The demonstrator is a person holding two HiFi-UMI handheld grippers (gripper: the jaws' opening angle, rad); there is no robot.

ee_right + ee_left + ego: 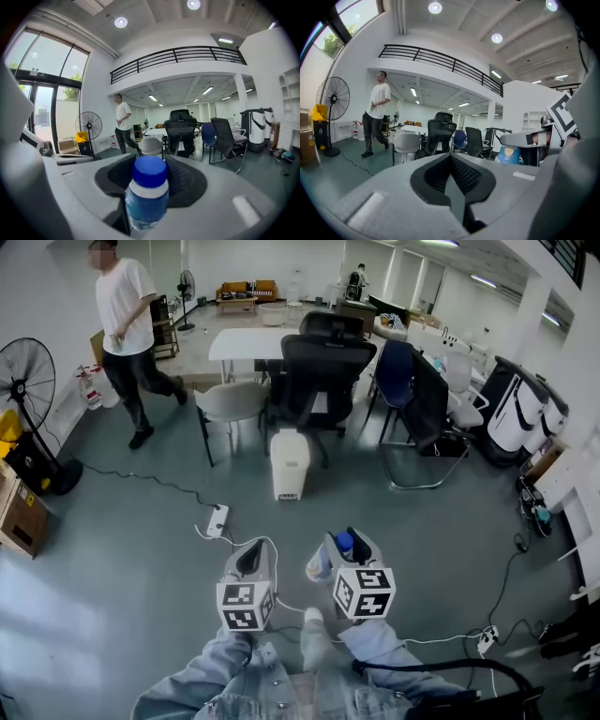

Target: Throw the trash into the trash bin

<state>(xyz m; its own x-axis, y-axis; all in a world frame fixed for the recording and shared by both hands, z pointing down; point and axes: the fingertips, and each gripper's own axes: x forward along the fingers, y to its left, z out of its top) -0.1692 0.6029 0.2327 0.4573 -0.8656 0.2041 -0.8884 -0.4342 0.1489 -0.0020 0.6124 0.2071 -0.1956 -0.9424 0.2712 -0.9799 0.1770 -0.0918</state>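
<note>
Carrying step: the right gripper (349, 542) is clamped on a blue-capped bottle (146, 197), low in mid-frame, while the left gripper (251, 559) is closed and empty. The white bin (289, 465) stands above centre, well apart — next, approach and release over it.

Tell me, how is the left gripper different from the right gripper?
The left gripper has nothing between its jaws, while the right gripper is clamped on a blue-capped plastic bottle. The left gripper's jaws are closed right together, but the right gripper's jaws stand apart around the bottle. Both grippers are grey and are held side by side.
</note>
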